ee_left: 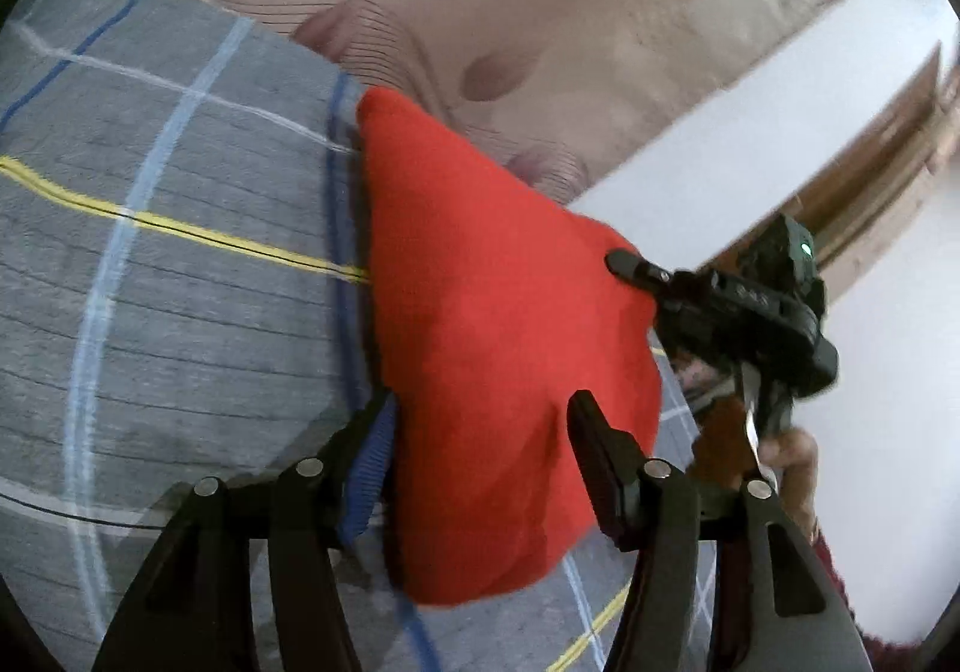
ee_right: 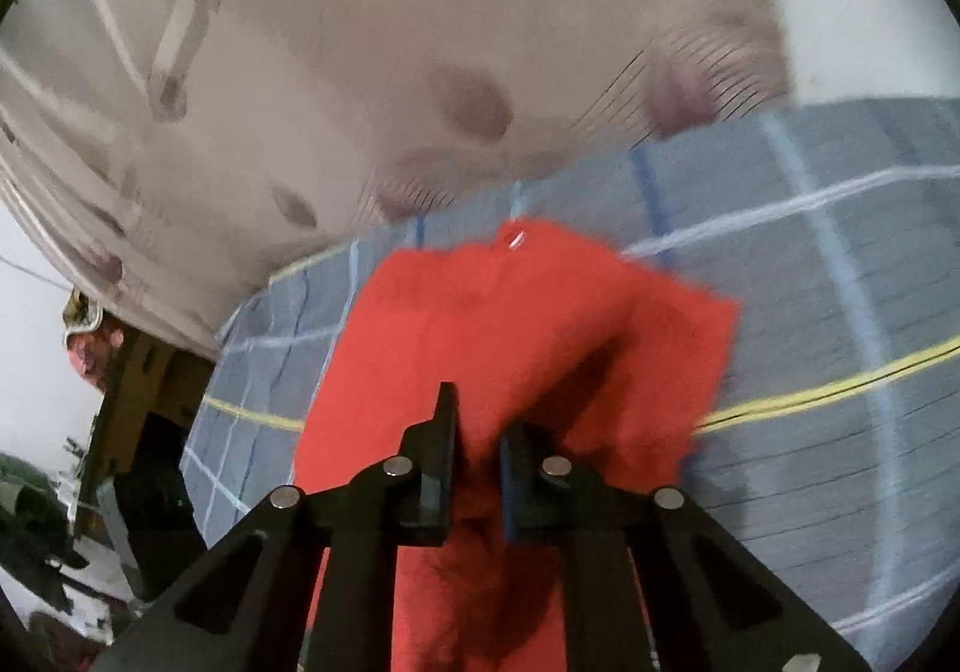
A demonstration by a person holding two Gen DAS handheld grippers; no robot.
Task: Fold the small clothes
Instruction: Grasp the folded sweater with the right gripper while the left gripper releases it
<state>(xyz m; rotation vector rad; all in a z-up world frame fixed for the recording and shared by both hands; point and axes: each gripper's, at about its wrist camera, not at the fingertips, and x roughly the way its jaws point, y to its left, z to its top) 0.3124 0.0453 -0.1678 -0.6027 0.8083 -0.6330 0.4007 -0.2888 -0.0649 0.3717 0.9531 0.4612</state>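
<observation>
Clamping a fold of the red garment point(ee_right: 510, 324) at the lower centre of the right wrist view, the right gripper point(ee_right: 477, 468) holds its fingers narrow on the cloth. In the left wrist view the left gripper point(ee_left: 480, 432) stands wide, its fingers straddling the garment's lower part without pressing, above a grey checked bedsheet point(ee_left: 180, 252) filling the left.

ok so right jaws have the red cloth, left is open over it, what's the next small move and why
Probably close the left gripper on the near edge of the red cloth. Its jaws stand open astride that edge without pinching it, while the right gripper is shut on its own edge, lifting it off the checked sheet. Two grips would let the fold carry over.
</observation>
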